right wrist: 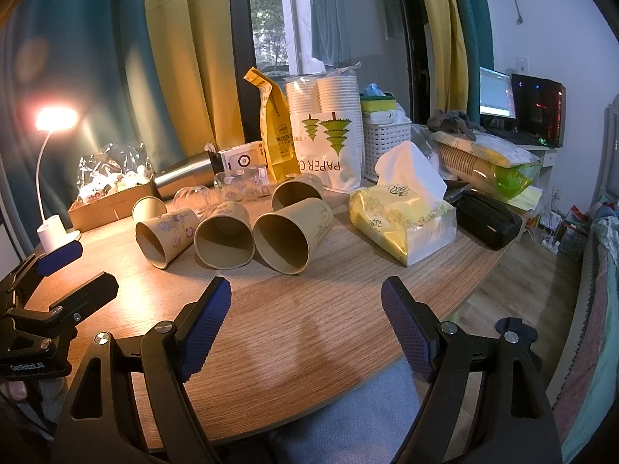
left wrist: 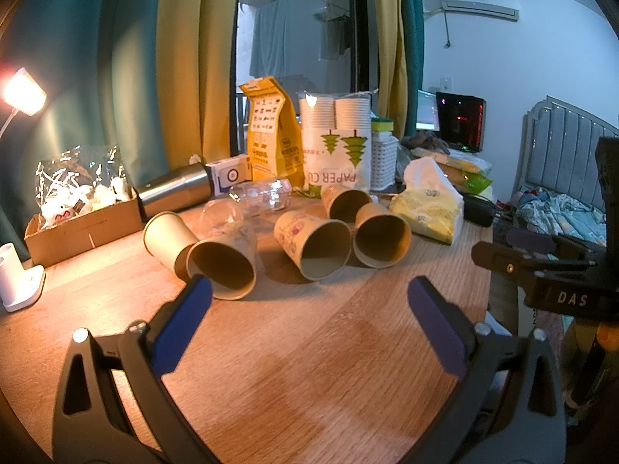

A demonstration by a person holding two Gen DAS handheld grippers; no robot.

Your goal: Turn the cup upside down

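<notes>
Several tan paper cups lie on their sides on the wooden table [left wrist: 309,348], mouths facing me. In the left wrist view the nearest cup [left wrist: 222,265] lies just beyond my left gripper's [left wrist: 309,297] left fingertip, with more cups [left wrist: 313,247] [left wrist: 381,239] to its right. My left gripper is open and empty. In the right wrist view the cups [right wrist: 284,237] [right wrist: 224,234] [right wrist: 164,237] lie ahead of my right gripper [right wrist: 305,294], which is open, empty and short of them. The left gripper shows at that view's left edge [right wrist: 58,270].
Behind the cups are a paper-cup bag [left wrist: 336,143], a yellow pouch [left wrist: 271,131], a steel flask [left wrist: 174,193], a clear bottle [left wrist: 263,195], a cardboard box [left wrist: 77,228] and a white basket [left wrist: 383,162]. A tissue pack [right wrist: 402,216], black case [right wrist: 487,222] and lamp [right wrist: 56,120] flank them.
</notes>
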